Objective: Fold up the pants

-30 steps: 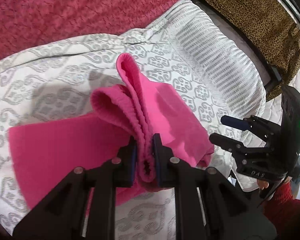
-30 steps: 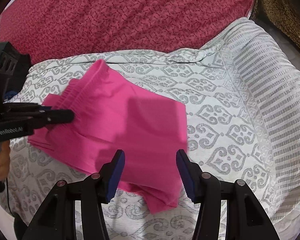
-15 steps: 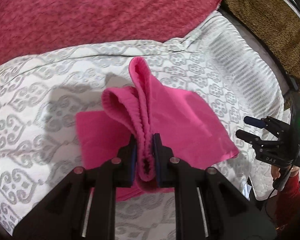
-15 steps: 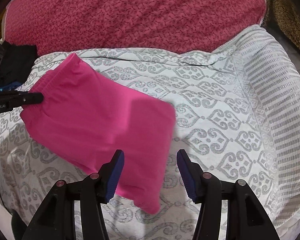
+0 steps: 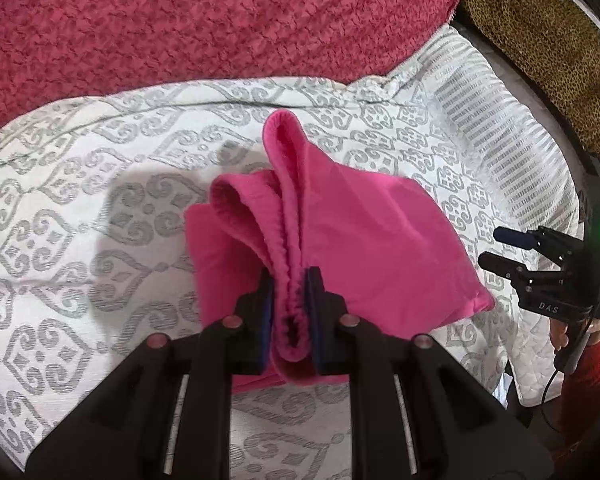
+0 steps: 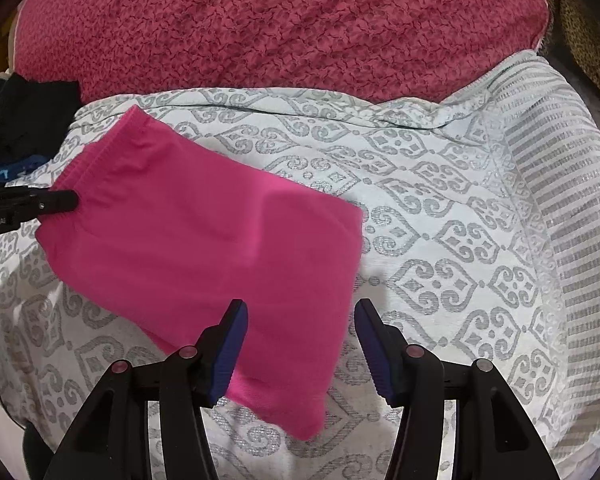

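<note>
Left gripper (image 5: 290, 312) is clamped on the waistband of the pink pants (image 6: 204, 240), its pads half buried in the gathered cloth. Right gripper (image 6: 300, 344) hangs with jaws apart, empty, above the pants' near edge. The folded bundle has swung further left across the patterned bedspread (image 6: 440, 208) since a moment ago.

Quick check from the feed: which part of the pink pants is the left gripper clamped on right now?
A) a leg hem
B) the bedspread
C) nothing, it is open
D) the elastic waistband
D: the left gripper has its jaws shut on the bunched, ribbed waistband of the pink pants.
</note>
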`<state>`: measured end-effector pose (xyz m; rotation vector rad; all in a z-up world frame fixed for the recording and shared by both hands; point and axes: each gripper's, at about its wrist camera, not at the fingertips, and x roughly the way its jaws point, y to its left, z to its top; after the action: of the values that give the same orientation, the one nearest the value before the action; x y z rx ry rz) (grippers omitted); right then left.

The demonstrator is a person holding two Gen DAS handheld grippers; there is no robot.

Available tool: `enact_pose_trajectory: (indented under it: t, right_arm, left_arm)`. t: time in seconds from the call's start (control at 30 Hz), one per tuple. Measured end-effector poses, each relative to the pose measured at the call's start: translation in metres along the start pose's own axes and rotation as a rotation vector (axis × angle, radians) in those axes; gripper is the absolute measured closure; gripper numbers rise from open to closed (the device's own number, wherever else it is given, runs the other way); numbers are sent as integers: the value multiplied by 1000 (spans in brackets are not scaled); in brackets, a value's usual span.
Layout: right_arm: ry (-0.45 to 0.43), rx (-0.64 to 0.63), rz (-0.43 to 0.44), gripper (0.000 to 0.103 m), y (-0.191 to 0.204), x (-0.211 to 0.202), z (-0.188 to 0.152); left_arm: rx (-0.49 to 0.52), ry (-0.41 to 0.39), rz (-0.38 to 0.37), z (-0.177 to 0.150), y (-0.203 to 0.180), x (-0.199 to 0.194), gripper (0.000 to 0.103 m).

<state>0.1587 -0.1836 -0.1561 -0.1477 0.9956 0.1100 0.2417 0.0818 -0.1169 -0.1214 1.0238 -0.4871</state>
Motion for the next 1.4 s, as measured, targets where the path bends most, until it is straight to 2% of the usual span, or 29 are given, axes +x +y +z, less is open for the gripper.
enact_pose_trajectory:
  t: [0.1, 0.2, 0.27, 0.33, 0.37, 0.47, 0.53, 0.63, 0.87, 1.03, 1.4]
  right_arm:
    - [9, 20, 15, 42, -4, 5, -1]
    - [46, 66, 39, 42, -12, 18, -4]
    - [69, 109, 60, 42, -19, 26, -6]
    - [81, 151, 88, 42, -26, 30, -9]
    - [83, 168, 99, 42, -30, 31, -9]
    - [86, 227, 124, 40, -44, 35, -10]
    - [94, 271, 155, 35, -53, 38, -10]
    - [111, 317, 222, 33, -61, 46, -10]
    - [164, 396, 391, 32, -63, 78, -6]
    - [178, 367, 389, 29, -51, 93, 2]
    - [177, 265, 346, 27, -31, 100, 15]
  left_arm:
    - [-16, 3, 8, -6, 11, 0, 83]
    - [-72, 72, 54, -16, 30, 18, 78]
    - [-120, 99, 52, -24, 43, 27, 63]
    - [-156, 85, 51, -25, 50, 26, 51]
    - [-165, 81, 46, -25, 52, 25, 49]
    - [-189, 95, 13, -25, 56, 28, 47]
    - [-191, 116, -13, -26, 55, 34, 46]
    - [-192, 143, -31, -27, 54, 44, 39]
    - [-222, 157, -74, -22, 60, 57, 34]
    - [-212, 156, -66, -15, 61, 62, 34]
    - [-109, 157, -1, -7, 45, 74, 21]
